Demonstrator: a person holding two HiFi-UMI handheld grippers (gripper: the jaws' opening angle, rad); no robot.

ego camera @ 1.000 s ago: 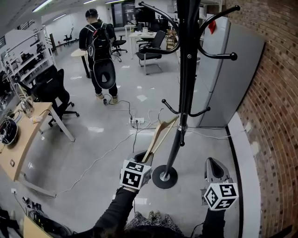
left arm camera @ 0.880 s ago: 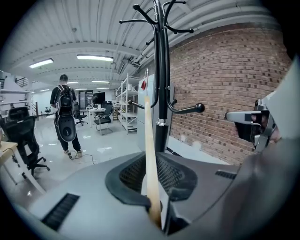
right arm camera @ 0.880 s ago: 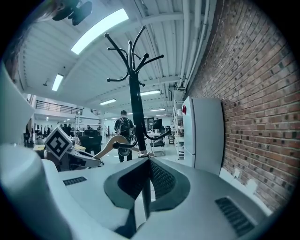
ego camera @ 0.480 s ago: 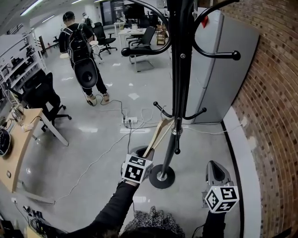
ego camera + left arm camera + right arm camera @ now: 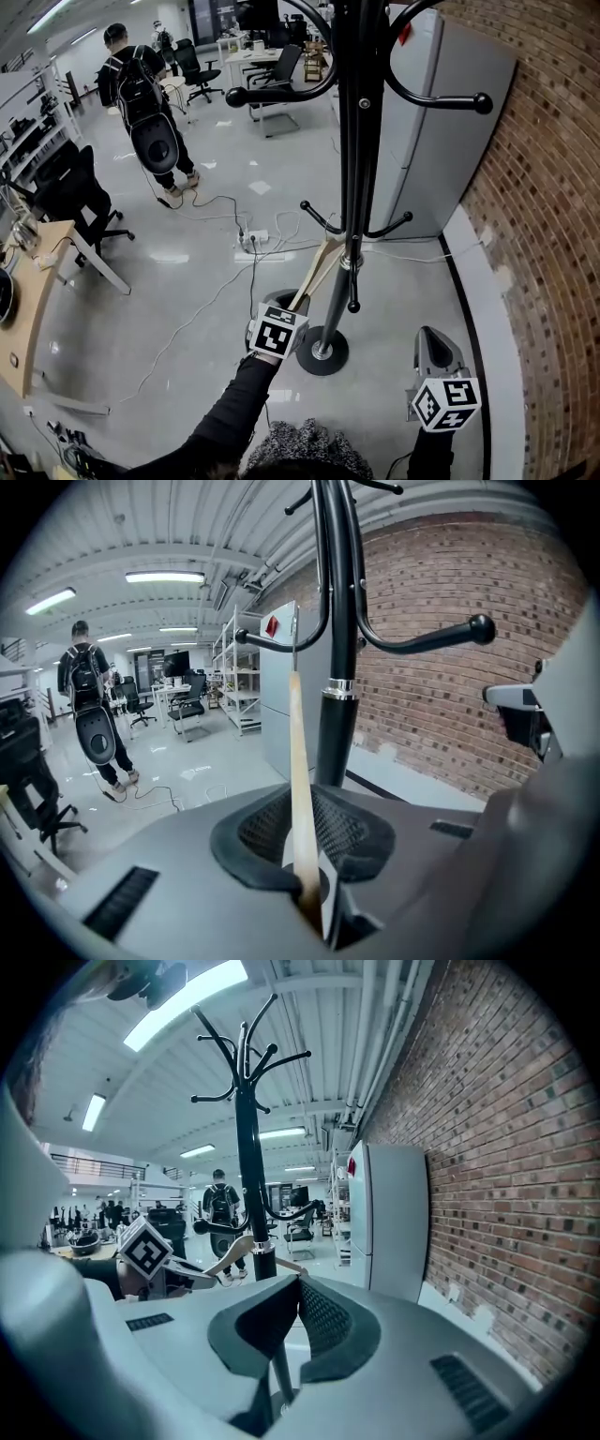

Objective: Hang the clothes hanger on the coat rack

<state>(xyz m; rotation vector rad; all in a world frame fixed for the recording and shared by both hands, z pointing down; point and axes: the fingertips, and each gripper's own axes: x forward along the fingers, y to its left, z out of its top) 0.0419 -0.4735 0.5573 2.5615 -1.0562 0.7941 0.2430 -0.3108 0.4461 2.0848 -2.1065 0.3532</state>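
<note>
Wooden hanger (image 5: pixel 314 272) is pinched at one end in the left gripper (image 5: pixel 294 307), whose jaws sit narrow and tight on it. From there it slants up and away to the pole of the black coat rack (image 5: pixel 352 141), ending beside the low hooks. The right gripper (image 5: pixel 433 345) hangs right of the rack's base, jaws together, nothing between them.
</note>
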